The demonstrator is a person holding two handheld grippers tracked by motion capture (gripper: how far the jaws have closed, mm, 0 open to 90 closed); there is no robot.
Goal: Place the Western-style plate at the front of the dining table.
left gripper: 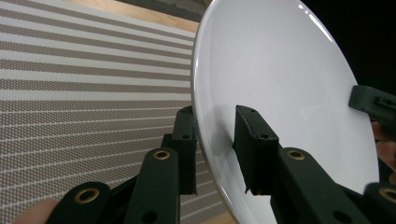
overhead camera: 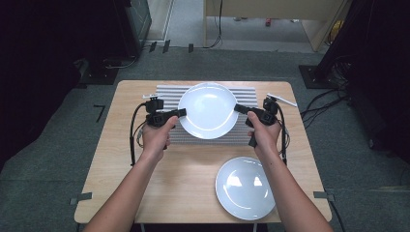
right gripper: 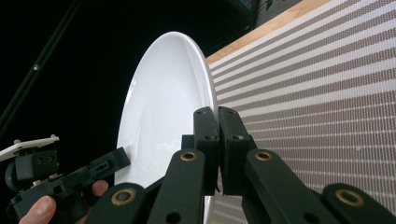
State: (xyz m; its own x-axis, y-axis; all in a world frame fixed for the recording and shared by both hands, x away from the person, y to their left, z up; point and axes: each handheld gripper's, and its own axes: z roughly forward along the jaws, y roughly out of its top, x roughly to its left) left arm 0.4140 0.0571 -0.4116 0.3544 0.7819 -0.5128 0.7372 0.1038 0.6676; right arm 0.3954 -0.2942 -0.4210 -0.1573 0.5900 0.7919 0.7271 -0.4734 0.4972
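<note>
A light wooden table (overhead camera: 121,159) stood on grey carpet, with a grey-and-white striped woven placemat (overhead camera: 167,92) lying across its far half. A person's two bare forearms reached in from the near edge, each hand holding a black two-jaw gripper.

A round glossy white ceramic plate (overhead camera: 208,110) sat over the middle of the placemat, held from both sides. The left gripper (overhead camera: 181,112) met its left rim; in the left gripper view its jaws straddled the rim, one above and one beneath, but whether they pressed the plate could not be told. The right gripper (overhead camera: 238,108) met the right rim, and in the right gripper view its jaws stood pressed together on the plate's thin edge.

The plate was plain and shallow, with a raised rim and soft glare on its surface.

A second round white plate (overhead camera: 245,187) lay flat near the table's front right edge, well apart from the first. Bare wood stretched open along the table's left side and front left. A small white strip (overhead camera: 282,99) lay by the far right corner.
</note>
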